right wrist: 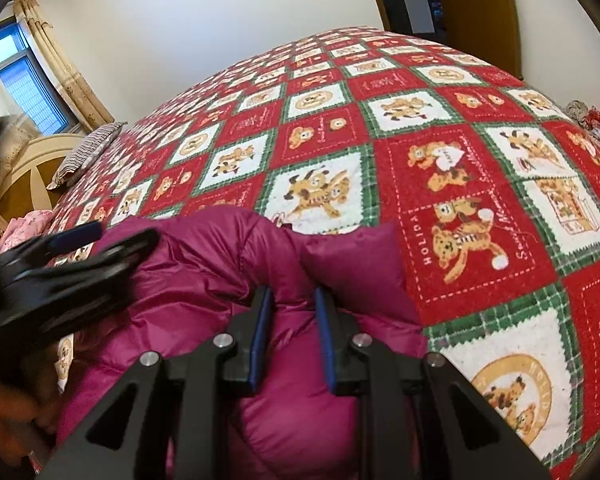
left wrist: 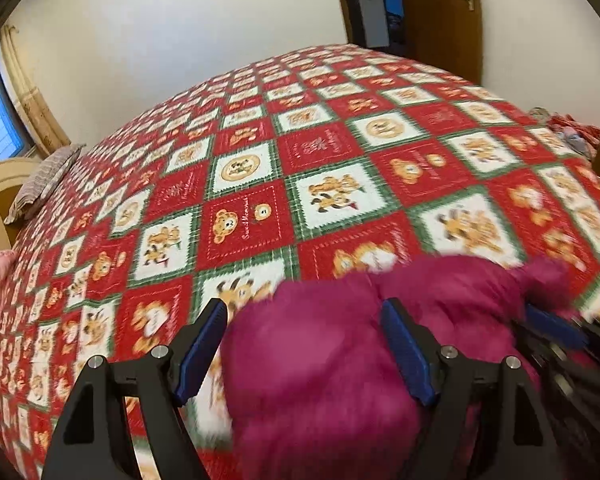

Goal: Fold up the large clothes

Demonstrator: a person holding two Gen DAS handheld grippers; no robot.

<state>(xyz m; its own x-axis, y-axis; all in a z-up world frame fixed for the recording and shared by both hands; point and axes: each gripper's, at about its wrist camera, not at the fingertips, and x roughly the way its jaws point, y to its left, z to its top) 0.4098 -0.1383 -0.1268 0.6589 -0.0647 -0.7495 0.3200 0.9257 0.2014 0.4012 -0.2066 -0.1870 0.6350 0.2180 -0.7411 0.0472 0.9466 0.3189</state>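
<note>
A magenta puffer jacket lies bunched at the near edge of the bed; it also shows blurred in the left wrist view. My right gripper is shut on a raised fold of the jacket, its blue pads pinching the fabric. My left gripper is open, its blue fingers spread wide above the jacket, holding nothing. The left gripper also shows blurred in the right wrist view, at the jacket's left side. The right gripper shows at the right edge of the left wrist view.
The bed is covered by a red, white and green bear-print quilt. A striped pillow lies at the far left by the headboard. Pink fabric sits at the left edge. Loose clothes lie far right. A door stands behind.
</note>
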